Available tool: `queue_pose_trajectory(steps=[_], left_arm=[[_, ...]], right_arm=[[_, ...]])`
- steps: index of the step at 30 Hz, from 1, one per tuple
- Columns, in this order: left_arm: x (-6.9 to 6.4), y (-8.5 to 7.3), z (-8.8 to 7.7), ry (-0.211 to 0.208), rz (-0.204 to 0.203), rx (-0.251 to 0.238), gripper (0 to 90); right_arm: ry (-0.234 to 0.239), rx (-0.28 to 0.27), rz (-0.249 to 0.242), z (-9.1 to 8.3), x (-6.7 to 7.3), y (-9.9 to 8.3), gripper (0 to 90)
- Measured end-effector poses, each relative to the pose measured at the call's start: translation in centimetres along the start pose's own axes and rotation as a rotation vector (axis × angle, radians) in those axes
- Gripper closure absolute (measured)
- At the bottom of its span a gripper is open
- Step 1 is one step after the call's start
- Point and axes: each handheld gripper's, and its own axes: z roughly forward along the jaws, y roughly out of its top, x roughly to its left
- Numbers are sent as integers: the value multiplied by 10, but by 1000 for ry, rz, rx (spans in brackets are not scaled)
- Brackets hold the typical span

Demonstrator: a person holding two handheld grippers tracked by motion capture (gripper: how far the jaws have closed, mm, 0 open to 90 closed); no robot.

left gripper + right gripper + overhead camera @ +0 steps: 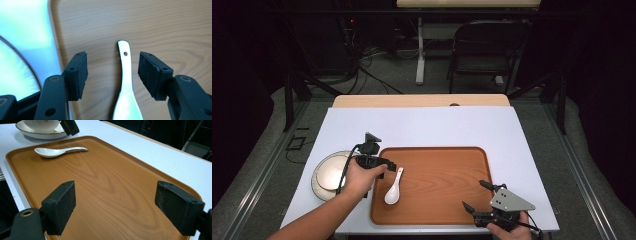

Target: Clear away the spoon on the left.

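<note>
A white ceramic spoon (393,188) lies on the wooden tray (447,175), near its left edge, with the handle pointing away from me. My left gripper (387,170) hovers over the handle. In the left gripper view the spoon (125,75) runs up between the jaws, which stand apart on either side without touching it, so this gripper (112,72) is open. My right gripper (473,195) is open at the tray's near right corner, with nothing but bare tray wood (120,195) between its pads. From there the spoon (57,151) lies far off.
A white bowl on a dark-rimmed plate (329,172) stands just left of the tray on the white table cover (422,125); the plate (32,133) also appears behind the spoon. A dark folding chair (487,45) stands on the floor beyond the table.
</note>
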Motion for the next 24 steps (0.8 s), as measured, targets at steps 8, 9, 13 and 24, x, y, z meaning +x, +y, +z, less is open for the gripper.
queue_pose_trajectory(steps=[8, 9, 13, 24], left_arm=[[3, -1, -17, 26, 47, 6, 401], [4, -2, -19, 25, 55, 4, 399], [5, -8, -28, 16, 79, 9, 396], [20, -23, -53, 14, 118, -19, 396]], right_arm=[[0, 1, -3, 1, 0, 0, 168], [0, 1, -2, 1, 0, 0, 168], [-1, 1, -3, 0, 0, 0, 168], [-2, 2, -3, 1, 0, 0, 168]])
